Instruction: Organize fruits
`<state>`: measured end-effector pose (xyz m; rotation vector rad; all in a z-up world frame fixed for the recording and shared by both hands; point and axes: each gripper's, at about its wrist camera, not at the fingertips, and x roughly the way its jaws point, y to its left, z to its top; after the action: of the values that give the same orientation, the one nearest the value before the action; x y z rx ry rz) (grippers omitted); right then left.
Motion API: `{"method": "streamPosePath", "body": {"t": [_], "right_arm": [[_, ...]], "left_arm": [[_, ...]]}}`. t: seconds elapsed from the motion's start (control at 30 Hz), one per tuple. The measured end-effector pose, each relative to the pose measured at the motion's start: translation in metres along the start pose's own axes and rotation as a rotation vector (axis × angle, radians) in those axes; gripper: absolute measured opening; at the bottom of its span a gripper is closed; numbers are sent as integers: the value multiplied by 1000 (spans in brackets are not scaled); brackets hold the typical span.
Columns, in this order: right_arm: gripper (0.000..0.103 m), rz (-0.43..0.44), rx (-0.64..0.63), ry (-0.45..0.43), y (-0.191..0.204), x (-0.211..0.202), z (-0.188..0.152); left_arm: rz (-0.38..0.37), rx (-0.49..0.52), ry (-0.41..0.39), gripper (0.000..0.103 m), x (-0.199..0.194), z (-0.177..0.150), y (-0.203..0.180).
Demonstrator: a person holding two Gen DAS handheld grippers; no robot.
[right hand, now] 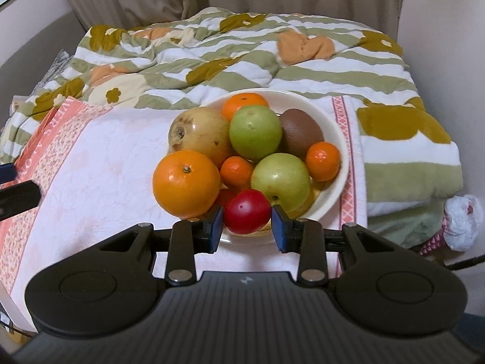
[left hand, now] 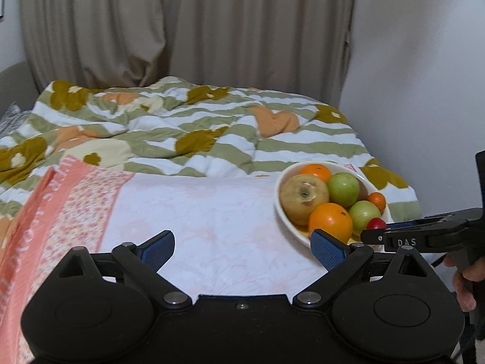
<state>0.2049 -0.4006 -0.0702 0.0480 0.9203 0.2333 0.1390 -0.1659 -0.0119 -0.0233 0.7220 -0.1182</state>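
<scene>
Over the bowl [right hand: 335,194], right tool [right hand: 248,226] angled down (clamping red fruit [right hand: 247,210])

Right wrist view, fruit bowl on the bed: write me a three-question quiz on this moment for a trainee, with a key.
1. True or false: the left tongs stand open and hold nothing.
2. What do the right tongs grip? A: a large orange. B: the small red round fruit. C: a brown kiwi.
3. Fill in: the round white bowl holds ___ green round fruits.

Key: 1 true. 2 B, a pad sits against each side of it at the bowl's near edge. 3 two.
</scene>
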Motion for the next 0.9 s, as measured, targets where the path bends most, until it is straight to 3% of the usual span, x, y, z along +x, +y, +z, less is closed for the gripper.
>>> {"method": "streamPosePath", "body": {"t": [0.27, 0.33, 0.47, 0.5, 0.9], "right_arm": [[53, 17, -31, 3, 4, 11, -5], [59, 15, -45, -4, 6, 9, -6], [87, -5, -59, -22, 11, -1, -9], [89, -16, -61, -31, 13, -5, -10], [90, -92, -54, -154, 71, -88, -19]], "left_arm": [[51, -34, -3, 98, -16, -14, 10], [55, -38, -3, 98, -18, -16, 12], [47, -43, -14, 98, -23, -18, 14], [41, -43, -18, 98, -25, -17, 15], [-7, -15, -111, 98, -84, -9, 45]]}}
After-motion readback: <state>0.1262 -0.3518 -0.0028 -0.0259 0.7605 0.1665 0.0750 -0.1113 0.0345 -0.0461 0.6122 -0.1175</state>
